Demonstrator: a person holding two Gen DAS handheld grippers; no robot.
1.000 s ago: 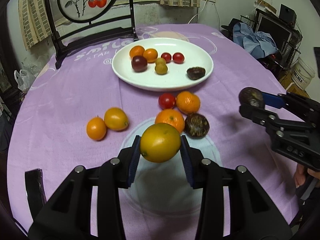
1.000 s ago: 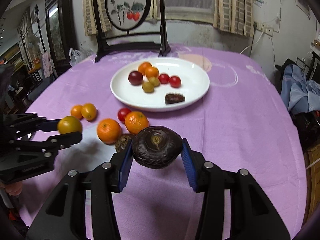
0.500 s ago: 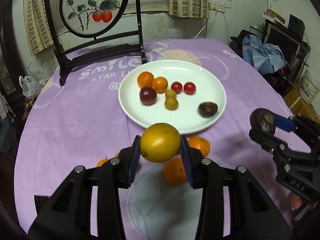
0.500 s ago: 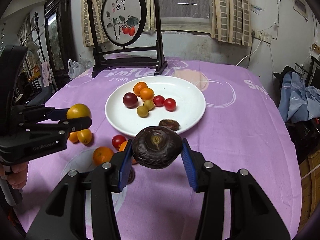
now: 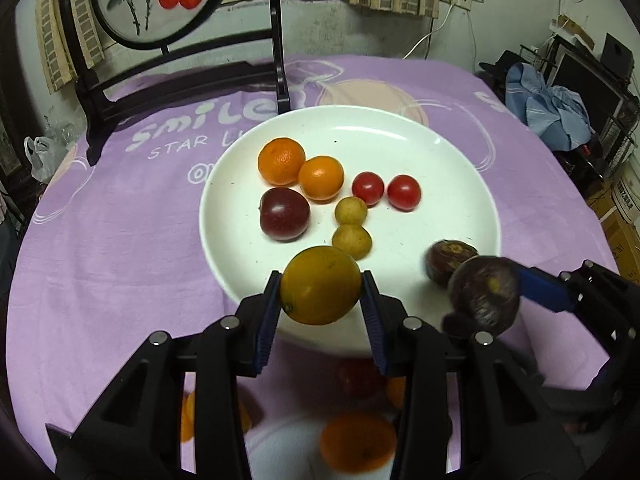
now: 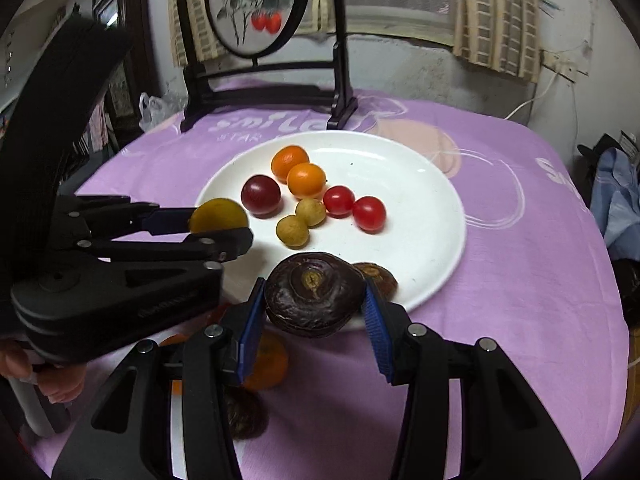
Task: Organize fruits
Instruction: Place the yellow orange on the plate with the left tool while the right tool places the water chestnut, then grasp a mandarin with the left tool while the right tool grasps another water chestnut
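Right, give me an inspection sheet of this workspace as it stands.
Surface: purple tablecloth on table.
Job's things: white plate holding eight fruits; more fruit loose on the cloth, near side.
Clutter: framed ornament stand behind plate.
Grippers: left gripper shut on yellow-orange fruit; right gripper shut on dark wrinkled fruit; both over plate's near edge.
Cables: white wall cable.
Surroundings: curtains, blue cloth.

The purple tablecloth [image 5: 120,216] reads "smile", with "STAR" beneath, the rest apparently hidden by the plate [image 5: 452,184].
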